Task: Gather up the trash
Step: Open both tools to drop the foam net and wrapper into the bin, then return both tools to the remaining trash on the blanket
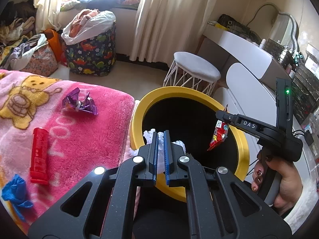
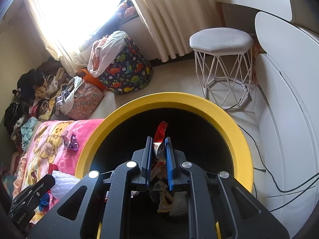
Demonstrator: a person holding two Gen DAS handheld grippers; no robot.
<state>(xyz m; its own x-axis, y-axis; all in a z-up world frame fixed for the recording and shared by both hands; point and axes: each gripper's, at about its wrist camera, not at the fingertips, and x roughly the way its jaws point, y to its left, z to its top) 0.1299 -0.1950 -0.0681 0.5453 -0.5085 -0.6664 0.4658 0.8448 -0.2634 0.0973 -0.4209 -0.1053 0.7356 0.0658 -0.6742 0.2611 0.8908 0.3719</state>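
Bin [image 1: 242, 139]: yellow rim, black inside. Blanket [image 1: 95, 139]: pink, yellow bear print. Wrapper [image 1: 80, 102]: shiny purple. Tube [image 1: 39, 157]: red. Crumpled scrap [image 1: 15, 193]: blue. Snack packet [image 1: 218, 135]: red. Storage basket [image 1: 93, 53]: dark, multicoloured dinosaurs. Stool [image 1: 196, 69]: white.

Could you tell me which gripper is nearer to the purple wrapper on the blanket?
Left. The left gripper sits at the bin's blanket-side rim, beside the purple wrapper; the right gripper hangs over the bin's far side.
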